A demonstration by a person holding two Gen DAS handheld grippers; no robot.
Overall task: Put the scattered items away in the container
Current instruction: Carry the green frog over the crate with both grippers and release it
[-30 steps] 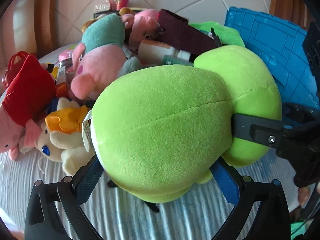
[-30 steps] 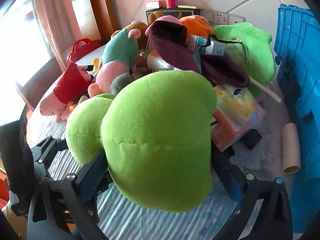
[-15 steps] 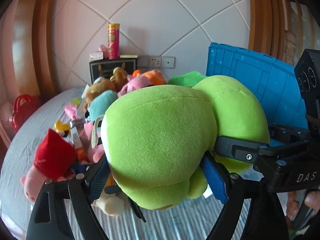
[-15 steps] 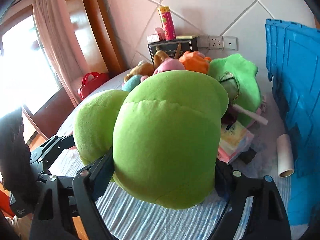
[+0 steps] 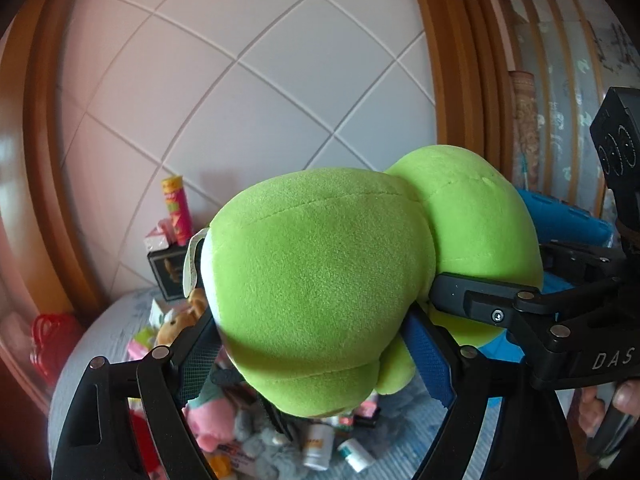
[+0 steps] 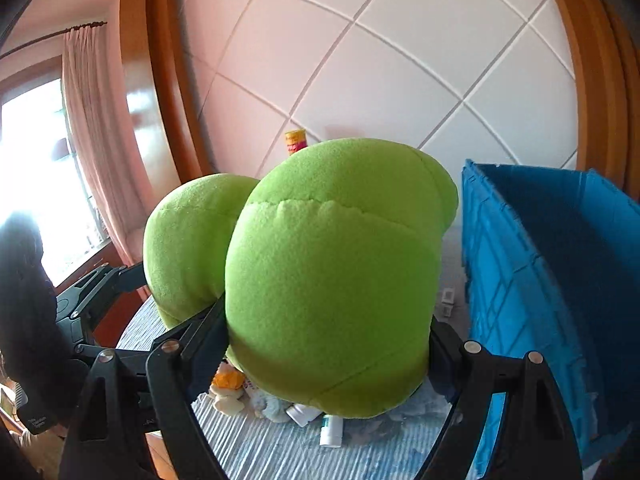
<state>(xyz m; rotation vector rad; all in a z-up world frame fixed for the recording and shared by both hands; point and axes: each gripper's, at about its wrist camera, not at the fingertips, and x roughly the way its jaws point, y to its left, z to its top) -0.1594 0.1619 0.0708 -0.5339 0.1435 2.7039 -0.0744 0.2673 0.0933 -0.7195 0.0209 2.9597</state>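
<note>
White quilted wall panels framed in brown wood fill the background, with a striped bedspread below. Both grippers are clenched on one big green plush toy: the left gripper squeezes one lobe between its blue-padded fingers, and the right gripper pinches the other lobe, its pads sunk into the fabric. The toy hangs clear of the bedspread, held high between the two grippers, just beside the open blue crate that stands at the right edge of the bedspread; its top is about level with the crate's rim. Beneath it lie scattered bottles, a pink plush and other small items; a crisp tube stands on a dark box at the far edge by the wall.

The step in hand looks like the carry of the toy toward the crate. Next, I judge, both grippers must move together to the right until the toy is over the crate's opening, then lower and let go at the same time, since the bulky toy could catch on the near rim.
</note>
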